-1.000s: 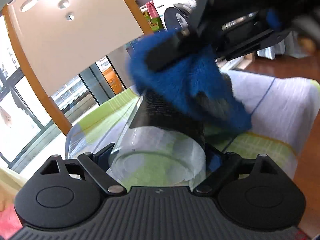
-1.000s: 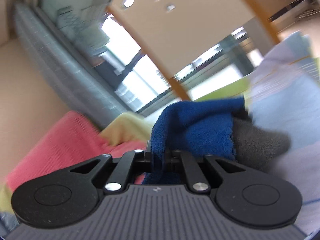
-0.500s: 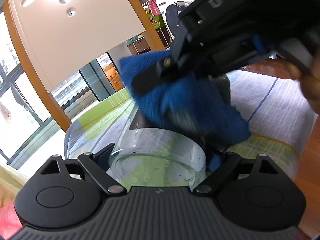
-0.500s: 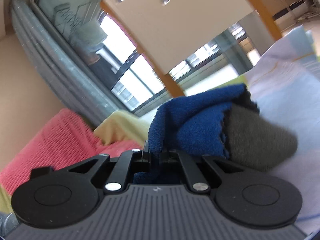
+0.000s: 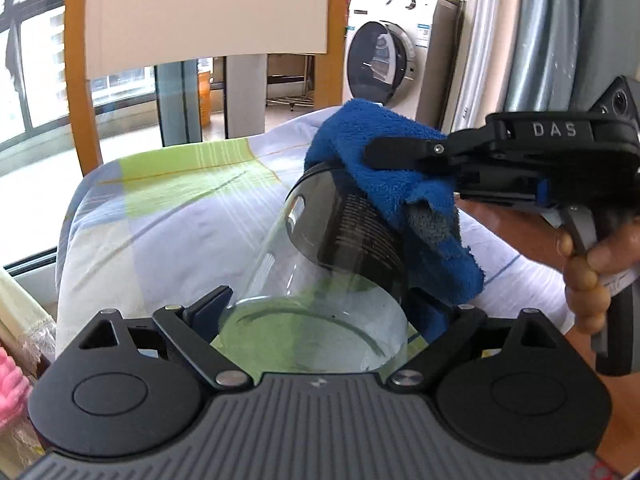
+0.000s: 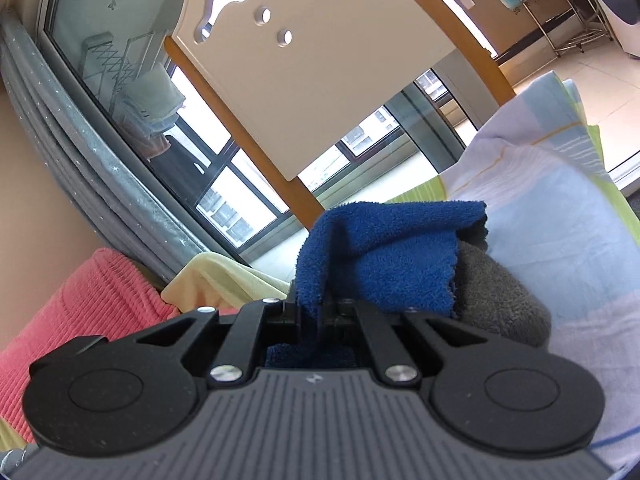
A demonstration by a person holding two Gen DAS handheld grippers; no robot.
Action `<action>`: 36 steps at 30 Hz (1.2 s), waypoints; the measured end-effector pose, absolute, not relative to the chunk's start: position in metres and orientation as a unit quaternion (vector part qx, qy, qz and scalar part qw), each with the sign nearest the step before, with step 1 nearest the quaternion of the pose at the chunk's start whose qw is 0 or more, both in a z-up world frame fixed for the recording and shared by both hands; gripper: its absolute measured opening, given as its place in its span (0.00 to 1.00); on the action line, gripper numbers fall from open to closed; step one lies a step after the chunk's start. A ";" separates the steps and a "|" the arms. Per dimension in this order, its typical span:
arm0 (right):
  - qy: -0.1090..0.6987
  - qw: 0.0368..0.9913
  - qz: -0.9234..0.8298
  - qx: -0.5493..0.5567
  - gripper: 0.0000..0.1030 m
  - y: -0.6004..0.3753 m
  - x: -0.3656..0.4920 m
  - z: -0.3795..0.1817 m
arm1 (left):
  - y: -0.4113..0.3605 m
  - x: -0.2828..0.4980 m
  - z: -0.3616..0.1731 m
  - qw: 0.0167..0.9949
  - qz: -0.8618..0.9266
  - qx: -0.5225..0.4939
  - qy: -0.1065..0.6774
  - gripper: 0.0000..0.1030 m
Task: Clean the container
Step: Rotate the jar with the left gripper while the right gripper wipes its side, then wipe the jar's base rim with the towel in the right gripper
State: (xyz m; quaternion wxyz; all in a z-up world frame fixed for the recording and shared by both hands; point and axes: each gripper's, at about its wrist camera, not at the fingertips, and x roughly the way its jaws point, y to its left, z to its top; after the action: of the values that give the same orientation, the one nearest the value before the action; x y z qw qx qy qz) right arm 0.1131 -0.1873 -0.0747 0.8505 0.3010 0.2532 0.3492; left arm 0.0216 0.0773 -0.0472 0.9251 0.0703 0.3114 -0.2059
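Note:
A clear glass container point(image 5: 320, 292) with a dark band near its mouth lies on its side, clamped between the fingers of my left gripper point(image 5: 316, 312), bottom toward the camera. A blue cloth point(image 5: 384, 160) with a grey underside is pressed against the container's far rim. My right gripper point(image 5: 384, 152) comes in from the right and is shut on that cloth. In the right wrist view the blue cloth point(image 6: 384, 256) is bunched between the fingertips of the right gripper point(image 6: 320, 308) and hides the container.
A bed with a pale blue and green checked sheet point(image 5: 168, 216) lies underneath, a wooden headboard point(image 5: 200, 12) behind it. A washing machine point(image 5: 392, 60) stands at the back. A person's hand point(image 5: 592, 256) holds the right gripper's trigger. A pink towel point(image 6: 80, 300) lies near the window.
My left gripper has swung the container so the view now faces the washing machine. The right gripper and cloth moved from over the container's top to its right rim.

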 end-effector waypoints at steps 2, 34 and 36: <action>0.260 0.854 0.340 0.295 0.03 -0.187 0.111 -0.072 | 0.062 0.007 -0.049 0.930 -0.188 0.153 0.275 0.90; 0.261 0.847 0.420 0.196 0.02 -0.133 0.114 -0.061 | 0.054 -0.014 -0.081 0.913 -0.147 0.314 0.216 0.86; 0.254 0.858 0.404 0.191 0.02 -0.135 0.119 -0.061 | 0.055 -0.015 -0.081 0.913 -0.147 0.314 0.216 0.86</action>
State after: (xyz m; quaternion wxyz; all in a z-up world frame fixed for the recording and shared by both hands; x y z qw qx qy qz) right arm 0.1187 -0.1353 -0.0612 0.8578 0.1906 0.2537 0.4044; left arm -0.0150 0.0549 -0.0808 0.9127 0.3140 0.2161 -0.1473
